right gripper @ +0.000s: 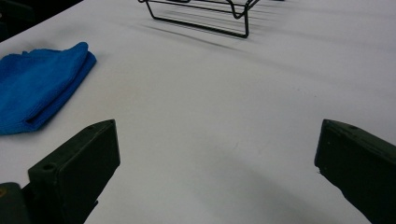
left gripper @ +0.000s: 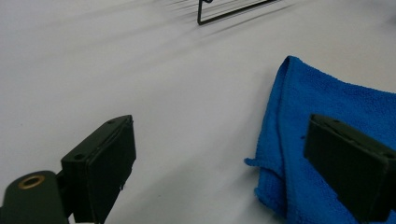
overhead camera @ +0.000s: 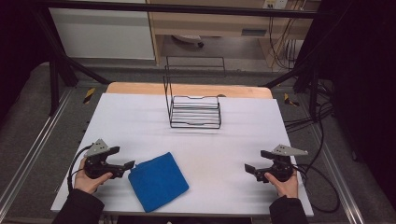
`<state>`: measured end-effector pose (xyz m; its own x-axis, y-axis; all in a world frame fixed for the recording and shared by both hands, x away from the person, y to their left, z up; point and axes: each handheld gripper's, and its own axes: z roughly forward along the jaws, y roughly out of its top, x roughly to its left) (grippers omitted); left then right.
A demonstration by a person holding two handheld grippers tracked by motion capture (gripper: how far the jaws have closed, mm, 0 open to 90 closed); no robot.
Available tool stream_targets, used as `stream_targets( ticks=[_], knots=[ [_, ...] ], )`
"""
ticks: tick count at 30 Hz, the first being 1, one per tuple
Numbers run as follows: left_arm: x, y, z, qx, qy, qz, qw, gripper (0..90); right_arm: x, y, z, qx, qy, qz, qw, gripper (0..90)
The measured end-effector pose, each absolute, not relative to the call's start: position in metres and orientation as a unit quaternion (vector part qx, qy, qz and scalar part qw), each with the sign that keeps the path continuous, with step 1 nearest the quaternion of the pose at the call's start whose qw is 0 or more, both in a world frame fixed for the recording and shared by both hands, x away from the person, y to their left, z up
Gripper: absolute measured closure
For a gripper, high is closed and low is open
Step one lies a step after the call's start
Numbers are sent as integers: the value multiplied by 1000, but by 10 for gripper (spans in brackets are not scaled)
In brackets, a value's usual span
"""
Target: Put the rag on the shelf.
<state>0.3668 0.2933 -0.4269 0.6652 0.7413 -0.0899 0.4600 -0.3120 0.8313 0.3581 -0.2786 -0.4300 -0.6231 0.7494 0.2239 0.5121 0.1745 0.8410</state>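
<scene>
We wear dark sleeves (overhead camera: 79, 205) down to the wrists. Our left gripper (overhead camera: 122, 166) and right gripper (overhead camera: 254, 164) are black, each topped by a grey three-cornered plate (overhead camera: 98, 147) and trailing a black cable (overhead camera: 322, 186). Their jaws are flat, blocky black pads; a brass-ringed hole (left gripper: 31, 181) sits by one.

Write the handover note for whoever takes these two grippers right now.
Left gripper: open, holding nothing, its jaws right at the left edge of the blue cloth; in the left gripper view one jaw stands in front of the cloth.
Right gripper: open, empty, over bare tabletop well to the right of the cloth.
Blue cloth: folded, lying flat near the front of the white table.
Wire rack: empty, at the far middle of the table.
Done: nothing grasped yet.
Left: probably close the left gripper on the cloth's edge; what follows is not clear from here.
</scene>
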Motion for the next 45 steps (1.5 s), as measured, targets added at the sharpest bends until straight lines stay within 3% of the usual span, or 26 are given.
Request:
stream_targets(
  ticks=[10, 25, 31, 37, 45],
  knots=[
    [365, 293, -426, 794, 382, 158, 445, 88, 358, -270, -428, 420, 758, 484, 122, 24],
    [366, 294, -427, 794, 390, 164, 436, 89, 356, -204, -426, 405, 781, 459, 125, 72],
    [366, 296, -426, 790, 394, 166, 440, 89, 352, -169, -429, 390, 796, 451, 105, 95],
    [366, 296, -426, 790, 395, 168, 438, 90, 345, -131, -436, 371, 811, 444, 79, 181],
    [366, 298, -426, 790, 396, 171, 436, 92, 338, -89, -445, 345, 831, 432, 64, 375]
  ],
)
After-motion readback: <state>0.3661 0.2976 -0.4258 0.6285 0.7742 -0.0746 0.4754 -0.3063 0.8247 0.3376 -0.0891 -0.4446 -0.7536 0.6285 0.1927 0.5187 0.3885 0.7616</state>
